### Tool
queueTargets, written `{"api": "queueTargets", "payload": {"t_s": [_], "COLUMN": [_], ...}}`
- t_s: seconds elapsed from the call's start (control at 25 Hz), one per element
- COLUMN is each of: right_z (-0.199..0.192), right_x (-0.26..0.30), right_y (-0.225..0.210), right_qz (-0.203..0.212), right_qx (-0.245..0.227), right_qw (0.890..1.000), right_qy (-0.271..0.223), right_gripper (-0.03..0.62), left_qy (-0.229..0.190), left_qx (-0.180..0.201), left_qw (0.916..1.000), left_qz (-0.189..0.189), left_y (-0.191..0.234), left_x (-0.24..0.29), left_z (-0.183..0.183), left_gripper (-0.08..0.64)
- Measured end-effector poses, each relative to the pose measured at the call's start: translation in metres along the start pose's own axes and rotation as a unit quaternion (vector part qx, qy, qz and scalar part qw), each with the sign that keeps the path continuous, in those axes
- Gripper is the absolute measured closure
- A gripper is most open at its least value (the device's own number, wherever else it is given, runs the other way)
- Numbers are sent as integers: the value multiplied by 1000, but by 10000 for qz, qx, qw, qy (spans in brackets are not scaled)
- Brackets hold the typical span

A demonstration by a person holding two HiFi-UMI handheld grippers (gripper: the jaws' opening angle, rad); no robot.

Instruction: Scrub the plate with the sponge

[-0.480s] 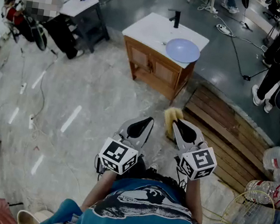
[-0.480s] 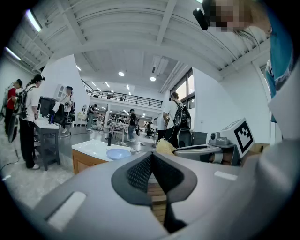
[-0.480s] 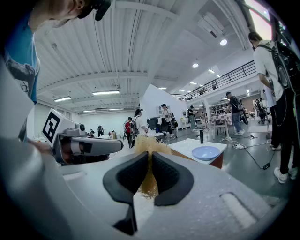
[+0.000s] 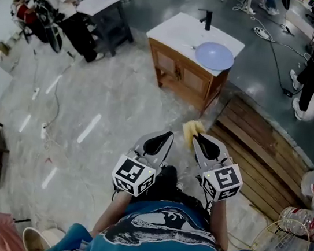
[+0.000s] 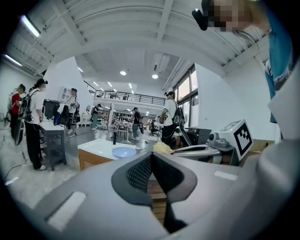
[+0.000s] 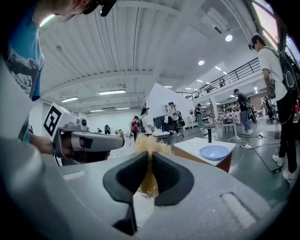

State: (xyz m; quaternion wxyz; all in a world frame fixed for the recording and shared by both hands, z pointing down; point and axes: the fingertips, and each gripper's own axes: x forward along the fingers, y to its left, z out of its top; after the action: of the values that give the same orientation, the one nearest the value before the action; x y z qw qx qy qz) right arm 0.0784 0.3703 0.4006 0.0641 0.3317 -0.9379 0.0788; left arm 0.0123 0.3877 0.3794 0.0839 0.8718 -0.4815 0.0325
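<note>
Grey stone floor (image 4: 107, 103) is spreading across most of the head view, and a wooden cabinet (image 4: 182, 76) with a white top is standing on it well ahead of the person. A slatted wooden platform (image 4: 258, 149) is lying just to the right of the way there. The pale blue plate (image 4: 214, 56) is resting on the cabinet's white top near the right-hand edge, beside a black tap (image 4: 206, 19). Whether it is sitting on the flat top or over a shallow basin is hard to tell from this far off. Both tools are being held out low in front of the person, nowhere near the plate. The left gripper (image 4: 168, 134) is carrying nothing, its jaws pressed together, while the right gripper (image 4: 197, 137) is pinching the yellow sponge (image 4: 191, 128), which is sticking out past the jaw tips. Scrubbing has not begun, since the whole approach to the cabinet is left to do. The plate is lying loose and close to the edge, so a sideways stroke could push it off unless the left gripper is opening to steady it. The sponge is soft and is being gripped by only part of its body, so hard pressure could drag it out of the jaws.
</note>
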Motion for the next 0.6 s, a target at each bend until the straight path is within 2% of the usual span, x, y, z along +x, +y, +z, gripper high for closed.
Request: {"api": "queueTargets", "payload": {"t_s": [0.24, 0.44, 0.6], "right_z": [0, 1, 3], "right_x": [15, 32, 64], "right_y": [-8, -27, -52], "right_qz": [104, 24, -49], "right_qx": [262, 413, 399], "right_qw": [9996, 9991, 9992], "right_qy": [-13, -54, 46], "right_gripper": [558, 558, 558], "left_qy": [64, 83, 128], "left_qx": [-55, -82, -143], "left_qw": [9998, 9999, 9998], "left_qz": [167, 82, -4], "left_y": [19, 35, 64], "left_x": [4, 23, 53], "left_z": [2, 0, 0], "left_gripper": [541, 541, 541]}}
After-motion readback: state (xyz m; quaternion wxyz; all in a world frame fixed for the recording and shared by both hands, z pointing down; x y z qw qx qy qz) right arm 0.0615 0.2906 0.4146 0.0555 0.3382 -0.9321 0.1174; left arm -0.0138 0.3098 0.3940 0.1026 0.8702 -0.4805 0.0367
